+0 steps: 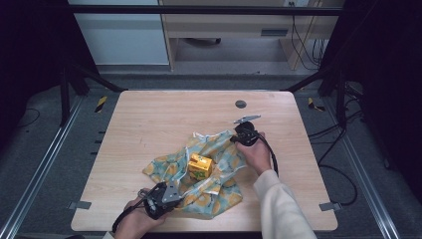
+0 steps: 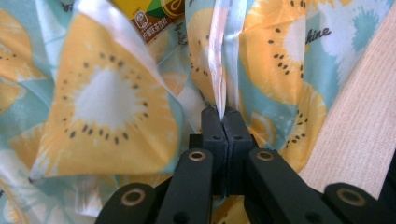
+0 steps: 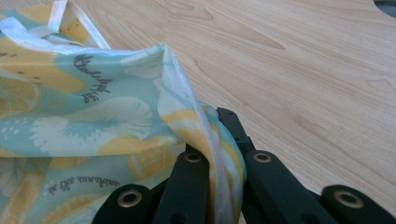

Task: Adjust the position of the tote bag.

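Note:
A fruit-print cloth (image 1: 219,169) in teal and yellow lies crumpled at the table's middle front. A small yellow carton (image 1: 199,167) stands on it, its label edge showing at the top of the left gripper view (image 2: 149,21). My left gripper (image 1: 171,196) sits at the cloth's near left corner, jaws shut on a raised white-hemmed fold of cloth (image 2: 219,70). My right gripper (image 1: 239,135) is at the cloth's far right edge, shut on the hemmed cloth edge (image 3: 187,93), which drapes over its jaws.
The light wooden table (image 1: 149,119) has a round grey grommet (image 1: 241,104) near its far edge. Bare wood (image 3: 303,70) lies beyond and right of the right gripper. Cables trail on the floor at the right, and a metal frame surrounds the table.

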{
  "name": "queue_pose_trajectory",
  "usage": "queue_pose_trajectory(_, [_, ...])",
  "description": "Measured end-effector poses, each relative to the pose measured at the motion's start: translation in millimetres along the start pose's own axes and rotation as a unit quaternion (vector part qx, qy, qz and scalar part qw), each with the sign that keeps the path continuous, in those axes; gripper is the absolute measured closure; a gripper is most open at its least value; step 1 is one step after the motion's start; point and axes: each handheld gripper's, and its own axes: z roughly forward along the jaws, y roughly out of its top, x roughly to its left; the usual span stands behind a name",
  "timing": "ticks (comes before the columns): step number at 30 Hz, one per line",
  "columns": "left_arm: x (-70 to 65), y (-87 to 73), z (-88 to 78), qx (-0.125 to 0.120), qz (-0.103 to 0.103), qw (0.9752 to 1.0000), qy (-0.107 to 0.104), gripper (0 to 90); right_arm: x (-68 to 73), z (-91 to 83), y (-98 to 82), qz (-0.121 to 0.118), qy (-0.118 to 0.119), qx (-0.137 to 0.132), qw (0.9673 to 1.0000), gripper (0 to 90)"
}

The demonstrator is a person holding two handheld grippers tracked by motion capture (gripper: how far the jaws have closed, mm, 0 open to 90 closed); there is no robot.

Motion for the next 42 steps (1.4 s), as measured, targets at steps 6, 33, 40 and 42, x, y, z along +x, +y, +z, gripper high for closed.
queue_pose_trajectory(6, [-0.4,-0.6,-2.6,0.0,0.001,1.0,0.001,90.0,-4.2,-5.7,-0.3,-0.011,-0.024,0.005,0.9996,89.0])
queue_pose_trajectory(33, [54.7,1.7,11.3,-0.061,-0.097,0.9851,0.128,59.8,84.9,-46.2,-55.9,-0.138,0.026,0.004,0.9901,55.9])
queue_pose_trajectory(40, [54.6,-2.6,20.9,-0.028,-0.093,0.988,0.12,59.2,76.0,-48.9,-77.2,-0.126,0.028,0.036,0.991,57.7])
queue_pose_trajectory(42, [54.4,-2.9,19.9,-0.028,-0.094,0.988,0.119,59.1,73.8,-51.0,-81.3,-0.132,0.027,0.039,0.9902,57.5])
